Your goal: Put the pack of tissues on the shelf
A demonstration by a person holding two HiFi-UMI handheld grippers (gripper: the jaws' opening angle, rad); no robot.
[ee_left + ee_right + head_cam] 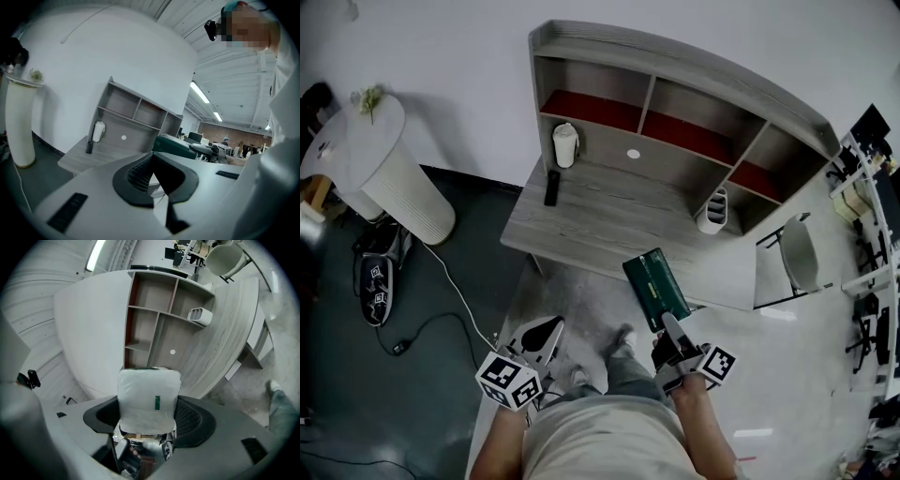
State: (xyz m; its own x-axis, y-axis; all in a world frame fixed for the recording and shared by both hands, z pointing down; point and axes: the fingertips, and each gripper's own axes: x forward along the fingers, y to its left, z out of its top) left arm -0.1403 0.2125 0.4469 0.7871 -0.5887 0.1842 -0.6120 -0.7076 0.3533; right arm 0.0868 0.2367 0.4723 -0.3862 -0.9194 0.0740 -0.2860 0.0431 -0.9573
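Observation:
The pack of tissues [656,288] is dark green on top and sticks out over the front edge of the grey desk [609,220]. My right gripper [672,330] is shut on its near end. In the right gripper view the pack's white underside [149,399] fills the gap between the jaws of the right gripper [150,419]. The shelf [675,103] with its red-backed compartments stands at the back of the desk. My left gripper [544,334] hangs low in front of the desk; its jaws [154,171] meet with nothing in them. The left gripper view also shows the green pack [176,144].
On the desk stand a white container [565,145], a black remote [551,187] and a white holder [711,214]. A white chair [802,253] is at the right. A ribbed white round table [384,169], shoes [377,281] and a cable [441,309] lie left.

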